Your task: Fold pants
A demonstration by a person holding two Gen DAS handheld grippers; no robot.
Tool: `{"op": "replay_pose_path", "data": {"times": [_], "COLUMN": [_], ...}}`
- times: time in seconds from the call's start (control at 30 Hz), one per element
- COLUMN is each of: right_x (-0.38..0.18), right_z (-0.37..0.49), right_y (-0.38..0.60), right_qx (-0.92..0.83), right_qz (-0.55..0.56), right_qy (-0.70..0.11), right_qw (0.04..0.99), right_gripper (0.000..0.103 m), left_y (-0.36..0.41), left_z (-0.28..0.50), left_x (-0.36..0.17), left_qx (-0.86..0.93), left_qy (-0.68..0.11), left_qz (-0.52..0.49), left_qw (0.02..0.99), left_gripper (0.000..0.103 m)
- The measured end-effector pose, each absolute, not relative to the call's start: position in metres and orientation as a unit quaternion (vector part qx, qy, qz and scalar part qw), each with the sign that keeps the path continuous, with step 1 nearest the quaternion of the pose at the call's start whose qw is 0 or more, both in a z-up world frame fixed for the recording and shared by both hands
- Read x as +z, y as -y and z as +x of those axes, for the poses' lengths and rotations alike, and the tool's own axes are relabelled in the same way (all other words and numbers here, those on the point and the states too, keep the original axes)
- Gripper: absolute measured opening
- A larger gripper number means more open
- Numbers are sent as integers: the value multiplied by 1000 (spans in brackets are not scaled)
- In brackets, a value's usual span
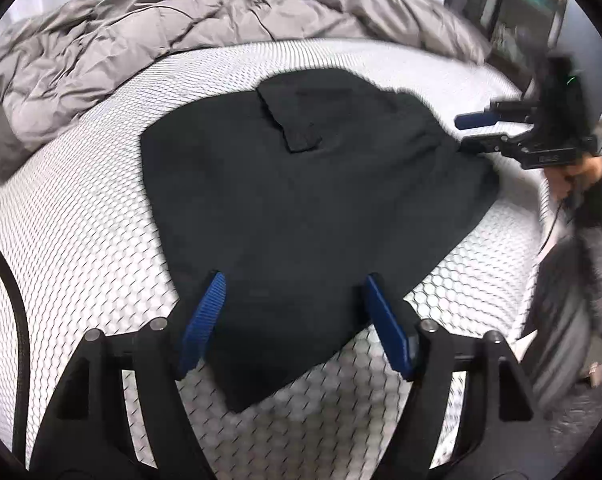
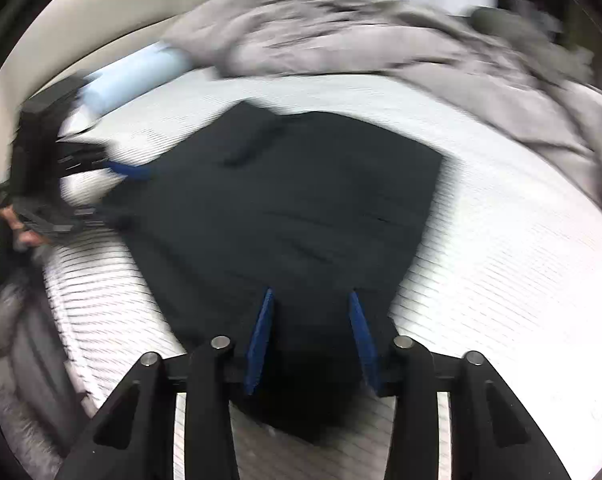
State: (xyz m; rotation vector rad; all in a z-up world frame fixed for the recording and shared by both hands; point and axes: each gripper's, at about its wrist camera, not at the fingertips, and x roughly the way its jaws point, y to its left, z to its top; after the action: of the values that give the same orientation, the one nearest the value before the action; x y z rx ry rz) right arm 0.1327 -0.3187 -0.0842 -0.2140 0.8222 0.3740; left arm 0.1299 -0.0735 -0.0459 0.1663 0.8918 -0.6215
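Both grippers spread, nothing gripped, as I read it. Left gripper (image 1: 293, 280) wide open over near edge of pants (image 1: 301, 200); right gripper (image 2: 311, 294) about half open at opposite edge. Black pants lie folded flat on white mattress (image 1: 81, 220), long axis running gripper to gripper. Grey duvet (image 1: 141, 32) bunched beyond. Right view blurred.

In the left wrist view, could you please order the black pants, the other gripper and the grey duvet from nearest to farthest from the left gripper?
1. Black pants: between the left gripper fingers.
2. Right gripper: far right, at the pants' edge.
3. Grey duvet: bunched along the back.
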Motion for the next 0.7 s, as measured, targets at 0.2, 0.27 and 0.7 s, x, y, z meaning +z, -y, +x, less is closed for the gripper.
{"op": "replay_pose_path", "data": {"times": [0.2, 0.27, 0.7], "right_x": [-91, -99, -102], "right_z": [157, 174, 215], "right_y": [393, 392, 345], "right_qx": [179, 205, 162], "right_qz": [156, 200, 167], "right_qy": [-408, -423, -394], "right_qw": [881, 859, 889], "right_gripper": [66, 67, 33], "left_y": [9, 6, 20], "left_z": [162, 187, 239], "left_x": [-49, -69, -56], "left_qx": [-232, -214, -167], "left_qy": [-452, -497, -476], "left_qz": [-69, -105, -137], "left_qw": [859, 834, 853], "left_gripper": [69, 64, 40]}}
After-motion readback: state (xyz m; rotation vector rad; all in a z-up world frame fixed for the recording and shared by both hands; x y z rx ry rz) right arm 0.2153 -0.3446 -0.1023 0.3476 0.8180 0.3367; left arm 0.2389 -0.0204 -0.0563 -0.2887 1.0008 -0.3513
